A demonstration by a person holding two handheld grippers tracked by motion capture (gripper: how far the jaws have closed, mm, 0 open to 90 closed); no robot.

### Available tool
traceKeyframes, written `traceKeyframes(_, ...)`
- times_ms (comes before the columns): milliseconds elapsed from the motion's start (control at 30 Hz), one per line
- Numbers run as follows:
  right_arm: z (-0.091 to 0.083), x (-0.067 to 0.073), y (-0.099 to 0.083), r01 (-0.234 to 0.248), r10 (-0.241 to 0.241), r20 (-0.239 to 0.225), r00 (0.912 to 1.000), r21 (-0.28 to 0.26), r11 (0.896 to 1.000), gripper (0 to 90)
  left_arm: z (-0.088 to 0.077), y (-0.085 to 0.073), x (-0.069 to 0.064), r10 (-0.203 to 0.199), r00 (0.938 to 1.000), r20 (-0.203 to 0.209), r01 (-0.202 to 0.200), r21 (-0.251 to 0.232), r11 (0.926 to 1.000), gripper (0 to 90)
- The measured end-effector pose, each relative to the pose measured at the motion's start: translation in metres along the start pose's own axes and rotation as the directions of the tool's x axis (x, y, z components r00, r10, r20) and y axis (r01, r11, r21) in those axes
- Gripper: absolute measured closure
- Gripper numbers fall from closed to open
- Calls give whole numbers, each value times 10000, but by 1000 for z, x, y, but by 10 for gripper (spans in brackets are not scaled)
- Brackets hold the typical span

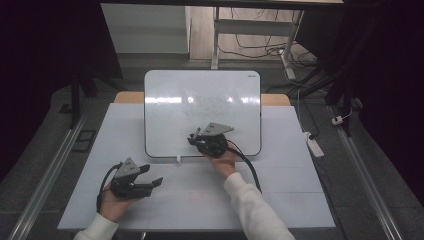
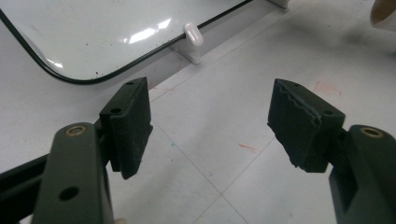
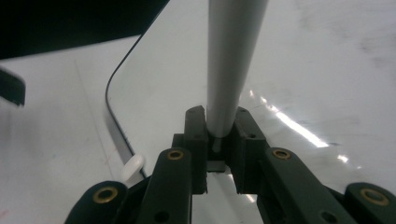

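Observation:
A white-faced whiteboard (image 1: pixel 200 100) with a thin black border lies on the table. Over its near edge, right of centre, my right gripper (image 1: pixel 194 138) is shut on a pale grey-white marker. In the right gripper view the marker (image 3: pixel 231 56) rises straight from between the closed pads (image 3: pixel 219 126) above the glossy board (image 3: pixel 327 70). My left gripper (image 1: pixel 152 177) rests low on the table, left of and nearer than the board. Its jaws stand wide apart (image 2: pixel 210 126) with nothing but bare table between them. The board's corner (image 2: pixel 93 32) lies just beyond them.
A small white clip (image 1: pixel 178 160) (image 2: pixel 193 35) sits at the board's near edge. The white table top (image 1: pixel 200 205) has faint red marks (image 2: pixel 247 148). On the floor to the right lie a power strip (image 1: pixel 314 145) and cables; a desk frame (image 1: pixel 250 30) stands behind.

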State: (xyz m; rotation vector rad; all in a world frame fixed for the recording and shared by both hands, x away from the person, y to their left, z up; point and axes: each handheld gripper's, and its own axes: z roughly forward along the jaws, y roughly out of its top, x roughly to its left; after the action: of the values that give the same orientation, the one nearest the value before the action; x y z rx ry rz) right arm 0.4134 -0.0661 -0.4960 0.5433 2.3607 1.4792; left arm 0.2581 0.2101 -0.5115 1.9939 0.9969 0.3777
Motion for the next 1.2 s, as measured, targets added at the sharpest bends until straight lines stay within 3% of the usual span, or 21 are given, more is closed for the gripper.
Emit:
traceKeyframes(67, -2, -3, 1, -107, 107, 18, 9999, -5, 9999, 781, -1, 0, 0, -12, 10000, -22, 12, -20, 10000, 313)
traceKeyframes(100, -8, -12, 0, -721, 734, 319, 9968, -402, 9966, 781, -2, 0, 0, -5, 10000, -49, 4, -42, 10000, 313)
traceKeyframes(133, -11, -15, 0, -862, 882, 451, 9951, -449, 9953, 781, -2, 0, 0, -8, 10000, -47, 7, -62, 10000, 313)
traceKeyframes(233, -16, -13, 0, -612, 621, 611, 9962, -171, 9980, 781, -2, 0, 0, -17, 10000, -59, 16, -83, 10000, 314)
traceKeyframes(333, -30, -9, -2, -760, 767, 240, 9968, -263, 9968, 781, -3, 0, 0, -8, 10000, -98, 7, -126, 9999, 313)
traceKeyframes(367, -44, -5, -2, -779, 784, 119, 9969, -358, 9963, 781, -3, 0, 0, -29, 9999, -100, 27, -159, 9999, 314)
traceKeyframes(400, -44, -5, -2, -779, 784, 119, 9969, -358, 9963, 781, -3, 0, 0, -24, 9999, -120, 22, -176, 9998, 314)
traceKeyframes(533, -76, 7, -3, -697, 686, -238, 9974, -481, 9964, 780, -5, 1, -2, 18, 9998, -187, -23, -257, 9997, 313)
traceKeyframes(767, -119, 22, -17, -831, 804, -939, 9923, -251, 9962, 779, -7, 3, -2, -66, 9997, -244, 56, -405, 9992, 313)
traceKeyframes(1000, -118, 23, -31, -948, 1024, -1314, 9860, 631, 9935, 779, -11, 11, -10, 92, 9998, -190, -106, -768, 9970, 313)
traceKeyframes(1200, -108, 31, -32, -814, 984, -1871, 9774, 961, 9920, 779, -9, 32, -26, 582, 9981, 199, -554, -1189, 9914, 314)
